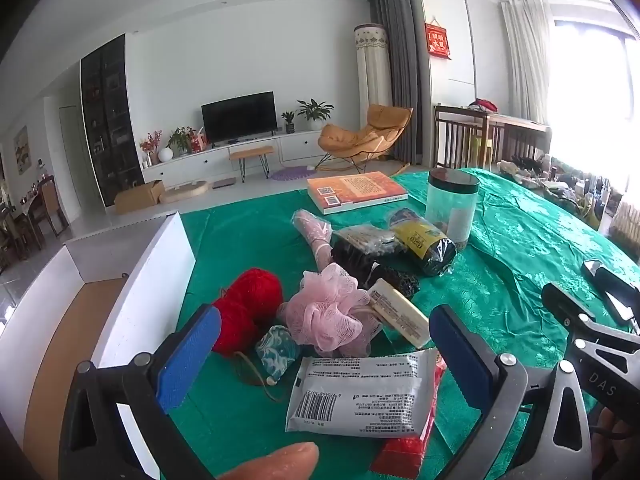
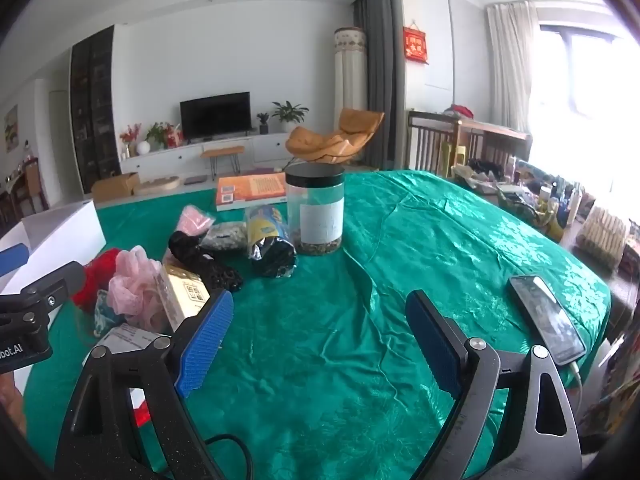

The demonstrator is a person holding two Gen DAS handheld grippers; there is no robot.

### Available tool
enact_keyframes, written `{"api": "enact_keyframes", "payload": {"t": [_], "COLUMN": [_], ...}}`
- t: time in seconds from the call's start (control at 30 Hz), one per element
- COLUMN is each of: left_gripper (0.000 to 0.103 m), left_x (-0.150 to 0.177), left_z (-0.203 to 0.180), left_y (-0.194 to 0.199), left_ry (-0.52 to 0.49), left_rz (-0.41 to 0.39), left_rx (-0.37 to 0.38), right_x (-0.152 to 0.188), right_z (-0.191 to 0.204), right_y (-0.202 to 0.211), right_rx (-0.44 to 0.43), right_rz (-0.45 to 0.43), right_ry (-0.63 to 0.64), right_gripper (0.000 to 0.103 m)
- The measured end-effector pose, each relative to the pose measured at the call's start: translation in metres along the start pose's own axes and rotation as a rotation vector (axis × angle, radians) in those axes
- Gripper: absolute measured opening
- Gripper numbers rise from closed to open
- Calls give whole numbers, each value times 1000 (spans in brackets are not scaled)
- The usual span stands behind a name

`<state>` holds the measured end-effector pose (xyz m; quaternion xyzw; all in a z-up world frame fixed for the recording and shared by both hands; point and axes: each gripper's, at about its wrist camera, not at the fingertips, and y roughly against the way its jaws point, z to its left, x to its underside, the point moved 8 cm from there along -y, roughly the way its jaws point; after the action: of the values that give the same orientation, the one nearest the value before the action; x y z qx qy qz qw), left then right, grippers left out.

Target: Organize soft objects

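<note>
Left gripper (image 1: 324, 344): fingers spread wide, nothing between the pads, hovering over a white barcoded packet (image 1: 360, 396). Soft items cluster on the green-clothed worktop (image 1: 500, 280): red yarn ball (image 1: 248, 308) at 10 o'clock of the packet, pink mesh bath pouf (image 1: 328, 312) at 12 o'clock, small teal patterned pouch (image 1: 278, 348) touching the pouf's lower left. A white open box (image 1: 132, 320) stands at 9 o'clock of the yarn. Right gripper (image 2: 320, 340): fingers spread, empty, over bare cloth. Clear black-lidded jar (image 2: 316, 212) at its 12 o'clock; phone (image 2: 548, 320) at 3 o'clock.
</note>
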<state>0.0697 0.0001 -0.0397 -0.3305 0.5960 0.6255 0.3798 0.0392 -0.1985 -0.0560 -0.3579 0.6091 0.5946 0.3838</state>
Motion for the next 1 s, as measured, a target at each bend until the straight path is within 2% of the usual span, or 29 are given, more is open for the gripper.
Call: {"api": "enact_keyframes", "payload": {"t": [0.37, 1.0], "left_gripper": [103, 103], "left_x": [8, 23], "left_z": [4, 3], "left_y": [6, -6], "left_ry": [-19, -49], "left_rz": [20, 61], "left_rx": [-24, -34], "right_x": [3, 3], "right_z": [1, 1], "right_y": [-1, -2], "right_rx": [0, -3], "right_rz": [9, 11], "right_ry": [-2, 1], "right_gripper": [90, 90]}}
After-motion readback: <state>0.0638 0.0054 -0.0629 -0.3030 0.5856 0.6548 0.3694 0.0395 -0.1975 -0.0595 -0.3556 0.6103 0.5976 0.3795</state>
